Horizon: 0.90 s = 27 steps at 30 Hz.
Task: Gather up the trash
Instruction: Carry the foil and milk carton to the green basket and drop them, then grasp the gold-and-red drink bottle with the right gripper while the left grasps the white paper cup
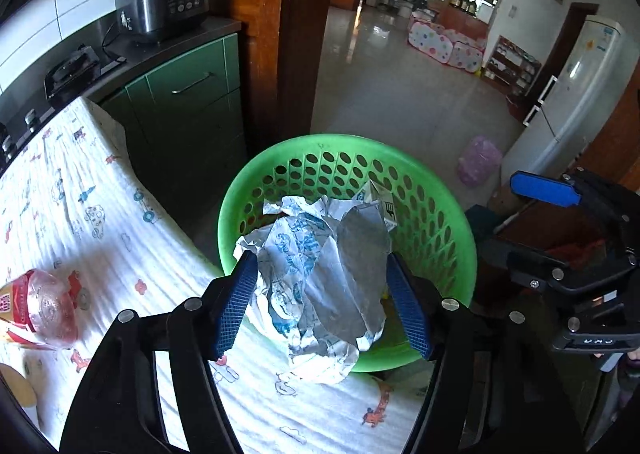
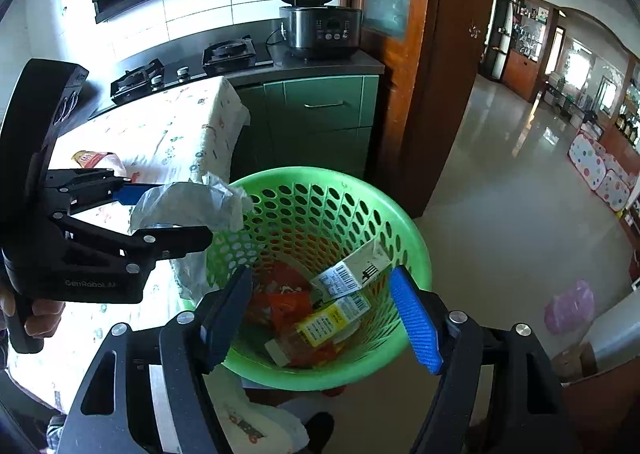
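My left gripper (image 1: 322,298) is shut on a crumpled white and silver wrapper (image 1: 320,274) and holds it over the near rim of the green perforated basket (image 1: 440,189). In the right wrist view the left gripper (image 2: 160,209) holds the wrapper (image 2: 192,201) at the basket's left rim (image 2: 320,177). My right gripper (image 2: 324,314) is open and empty above the basket, which holds orange, yellow and white packaging (image 2: 320,314). The right gripper also shows at the right of the left wrist view (image 1: 560,213).
A table with a patterned white cloth (image 1: 100,221) stands left of the basket, with a red and clear cup (image 1: 44,306) on it. Green cabinets (image 2: 320,113), a rice cooker (image 2: 316,25) and a stove (image 2: 180,69) are behind. A pink bag (image 1: 478,159) lies on the floor.
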Tool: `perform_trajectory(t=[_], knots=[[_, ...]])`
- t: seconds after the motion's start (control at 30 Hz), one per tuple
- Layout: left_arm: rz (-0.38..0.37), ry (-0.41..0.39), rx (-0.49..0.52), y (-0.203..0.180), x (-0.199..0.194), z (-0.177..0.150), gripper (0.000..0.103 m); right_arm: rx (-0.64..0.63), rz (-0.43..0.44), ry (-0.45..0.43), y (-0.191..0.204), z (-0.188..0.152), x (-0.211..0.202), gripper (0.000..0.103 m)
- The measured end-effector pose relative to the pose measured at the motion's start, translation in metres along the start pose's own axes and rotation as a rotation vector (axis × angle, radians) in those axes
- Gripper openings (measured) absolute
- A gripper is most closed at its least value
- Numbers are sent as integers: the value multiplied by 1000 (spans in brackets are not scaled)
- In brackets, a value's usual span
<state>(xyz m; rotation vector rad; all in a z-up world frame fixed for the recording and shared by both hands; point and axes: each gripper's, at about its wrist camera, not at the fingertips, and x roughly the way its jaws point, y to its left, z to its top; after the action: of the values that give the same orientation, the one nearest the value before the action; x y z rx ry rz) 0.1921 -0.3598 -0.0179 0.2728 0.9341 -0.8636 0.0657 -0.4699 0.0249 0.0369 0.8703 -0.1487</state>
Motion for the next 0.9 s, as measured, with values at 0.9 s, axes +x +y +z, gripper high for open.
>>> perform_trajectory(t=[0.9], knots=[[256,-92,39,70,-96,-66,76,-76,68,-7,39,12,0,75]])
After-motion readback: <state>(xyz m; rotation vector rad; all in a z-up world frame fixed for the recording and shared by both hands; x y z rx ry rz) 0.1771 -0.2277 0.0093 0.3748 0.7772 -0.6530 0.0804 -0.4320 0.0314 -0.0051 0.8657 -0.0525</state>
